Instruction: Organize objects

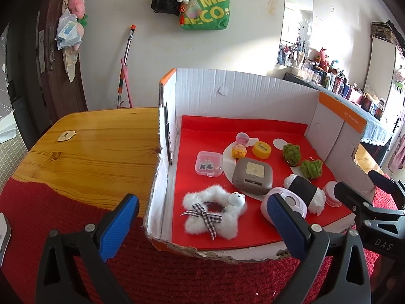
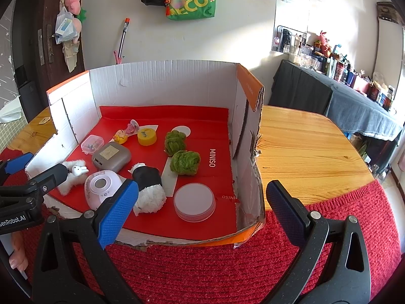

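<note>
A white cardboard box (image 1: 202, 93) lined in red holds several small things. Among them are a fluffy white star (image 1: 227, 224), a clear case (image 1: 209, 164), a grey case (image 1: 254, 176), a yellow tub (image 1: 262, 149) and two green yarn balls (image 2: 184, 163). A lavender device (image 2: 101, 187), a black-and-white plush (image 2: 149, 190) and a round white lid (image 2: 195, 201) lie near the front. My left gripper (image 1: 202, 198) hangs open over the box's front left. My right gripper (image 2: 202, 186) is open at the front right. Neither holds anything.
The box sits on a wooden table (image 2: 303, 152), with a red knitted cloth (image 2: 202, 266) under its front edge. A small tag (image 1: 66, 135) lies on the bare wood to the left. Bags hang on the wall behind, and a cluttered shelf (image 2: 354, 81) runs along the right.
</note>
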`<state>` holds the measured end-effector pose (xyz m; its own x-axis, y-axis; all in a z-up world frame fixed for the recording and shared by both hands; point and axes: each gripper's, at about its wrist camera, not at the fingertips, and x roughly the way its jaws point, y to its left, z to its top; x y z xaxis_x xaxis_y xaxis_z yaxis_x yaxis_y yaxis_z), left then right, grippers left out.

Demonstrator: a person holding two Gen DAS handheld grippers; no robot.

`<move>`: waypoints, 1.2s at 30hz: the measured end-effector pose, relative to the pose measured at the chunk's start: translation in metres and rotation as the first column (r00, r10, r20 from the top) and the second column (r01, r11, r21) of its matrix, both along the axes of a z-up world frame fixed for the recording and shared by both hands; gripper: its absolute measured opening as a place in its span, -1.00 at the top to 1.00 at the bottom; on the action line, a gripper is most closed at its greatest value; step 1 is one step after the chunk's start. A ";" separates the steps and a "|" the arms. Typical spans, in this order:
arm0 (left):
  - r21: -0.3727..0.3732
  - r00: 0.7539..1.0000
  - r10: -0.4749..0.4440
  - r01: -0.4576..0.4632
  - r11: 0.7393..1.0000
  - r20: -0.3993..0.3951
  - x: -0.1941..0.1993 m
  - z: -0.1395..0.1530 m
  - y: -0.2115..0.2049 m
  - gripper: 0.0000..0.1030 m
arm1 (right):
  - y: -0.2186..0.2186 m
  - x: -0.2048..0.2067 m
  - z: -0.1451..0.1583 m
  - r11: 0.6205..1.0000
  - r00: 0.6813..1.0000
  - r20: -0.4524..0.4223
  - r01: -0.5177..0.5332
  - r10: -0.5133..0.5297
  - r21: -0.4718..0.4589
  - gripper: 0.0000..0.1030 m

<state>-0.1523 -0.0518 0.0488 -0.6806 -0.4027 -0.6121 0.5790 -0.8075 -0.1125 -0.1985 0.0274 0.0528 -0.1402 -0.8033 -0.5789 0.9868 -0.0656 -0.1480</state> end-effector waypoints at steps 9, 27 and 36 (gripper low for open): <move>0.001 1.000 0.006 -0.006 1.000 0.000 0.000 0.000 0.000 -1.00 | 0.000 -0.001 -0.001 1.000 1.000 0.000 -0.001 0.001 0.003 -1.00; 0.004 1.000 0.017 -0.017 1.000 -0.002 0.002 -0.001 0.001 -1.00 | 0.002 -0.002 -0.001 1.000 1.000 0.000 -0.007 0.007 0.008 -1.00; -0.027 1.000 0.029 -0.028 0.999 0.011 0.004 0.003 0.008 -1.00 | 0.010 0.000 0.005 1.000 1.000 -0.003 -0.023 0.023 -0.015 -1.00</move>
<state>-0.1485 -0.0439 0.0519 -0.6619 -0.4381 -0.6082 0.6029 -0.7933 -0.0847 -0.1987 0.0375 0.0578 -0.1233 -0.8146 -0.5667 0.9877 -0.0452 -0.1499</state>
